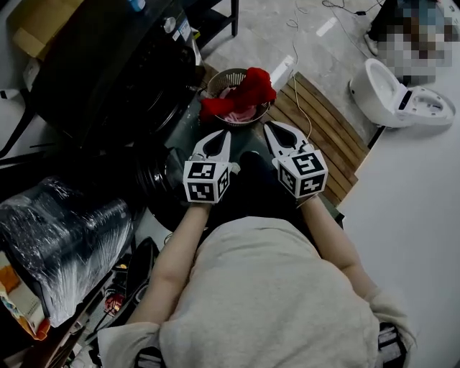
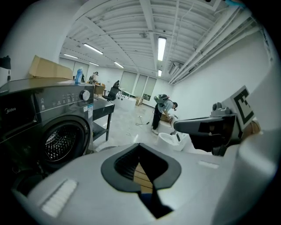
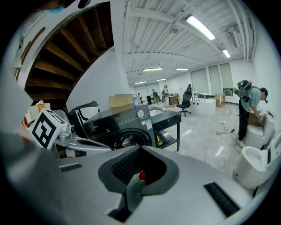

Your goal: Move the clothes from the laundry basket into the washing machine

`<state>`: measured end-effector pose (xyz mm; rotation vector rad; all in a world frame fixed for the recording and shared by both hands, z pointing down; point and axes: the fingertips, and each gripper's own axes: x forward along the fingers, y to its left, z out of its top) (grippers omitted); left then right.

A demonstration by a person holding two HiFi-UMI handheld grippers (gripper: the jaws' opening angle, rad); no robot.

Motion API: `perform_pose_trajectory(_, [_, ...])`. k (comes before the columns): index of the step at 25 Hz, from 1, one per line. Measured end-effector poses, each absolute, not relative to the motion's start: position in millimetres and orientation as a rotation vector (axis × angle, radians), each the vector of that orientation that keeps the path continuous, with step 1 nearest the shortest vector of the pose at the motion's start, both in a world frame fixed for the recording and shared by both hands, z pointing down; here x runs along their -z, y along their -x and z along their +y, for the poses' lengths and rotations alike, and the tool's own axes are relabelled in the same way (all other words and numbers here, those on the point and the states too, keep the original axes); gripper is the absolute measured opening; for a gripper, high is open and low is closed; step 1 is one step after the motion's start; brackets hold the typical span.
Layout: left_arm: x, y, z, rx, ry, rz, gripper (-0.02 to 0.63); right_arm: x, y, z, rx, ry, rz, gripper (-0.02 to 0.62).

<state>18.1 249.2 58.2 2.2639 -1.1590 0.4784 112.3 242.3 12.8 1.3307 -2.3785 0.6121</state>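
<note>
A round laundry basket point(image 1: 218, 81) on the floor holds a pile of red clothes point(image 1: 248, 90). Just short of it, my left gripper point(image 1: 223, 134) and right gripper point(image 1: 271, 128) are side by side, both pointing at the basket. Each has its jaws shut with nothing between them. The dark front-loading washing machine point(image 1: 100, 65) stands to the left. In the left gripper view the machine's drum point(image 2: 61, 141) is at the left beyond my left gripper point(image 2: 139, 145). In the right gripper view the machine point(image 3: 125, 125) lies beyond my right gripper point(image 3: 140, 147), and a bit of red cloth point(image 3: 141, 176) shows through the jaw window.
A wooden slat mat point(image 1: 327, 126) lies under and right of the basket. A white toilet-like unit point(image 1: 399, 99) sits at the far right. A plastic-wrapped bundle point(image 1: 61, 237) lies at the left, a cardboard box point(image 1: 36, 21) on the machine. A person point(image 3: 248, 110) bends over far off.
</note>
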Motion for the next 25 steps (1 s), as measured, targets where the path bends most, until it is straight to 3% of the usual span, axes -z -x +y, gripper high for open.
perform_pose_trajectory(10, [-131.8, -38.6, 192.2, -0.574, -2.171, -1.109, 0.011, -85.9, -116.1, 169.3, -0.722, -1.159, -2.353, 0.009])
perform_pose_trajectory(19, [-224.6, -51.9, 109.5, -0.643, -2.035, -1.113, 0.011, -207.3, -140.6, 71.2, -0.817, -1.065, -2.221, 0.013])
perform_pose_trajectory(22, [-265.2, -54.5, 88.2, -0.658, -2.01, -1.111, 0.01, -267.1, -145.0, 43.7, -0.855, -1.074, -2.16, 0.132])
perform_pose_trajectory(25, [-309.5, -60.1, 77.0, -0.696, -1.982, -1.087, 0.009, -330.9, -148.0, 30.4, -0.895, -1.104, -2.093, 0.132])
